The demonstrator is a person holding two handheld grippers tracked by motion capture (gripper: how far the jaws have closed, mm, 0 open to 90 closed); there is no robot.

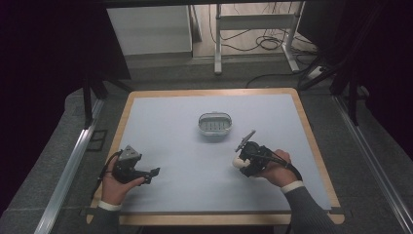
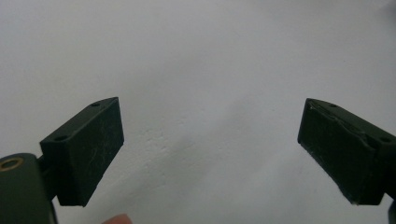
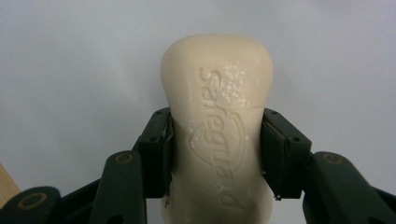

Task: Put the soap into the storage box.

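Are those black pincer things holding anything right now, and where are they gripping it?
The right tool grips a cream soap bar across its narrow middle. The left tool is open, holding nothing.

Left hand [image 1: 116,187]: was seen at the lower left of the high view, wrapped around the left gripper [image 1: 155,171].
Left gripper jaws: were held wide apart, with nothing between them.
Right hand [image 1: 275,168]: was seen at the lower right of the high view, forearm sleeved in grey.
Right gripper [image 3: 215,154]: was clamped on a pale bar of soap [image 3: 217,135], its jaws pressed against both sides.
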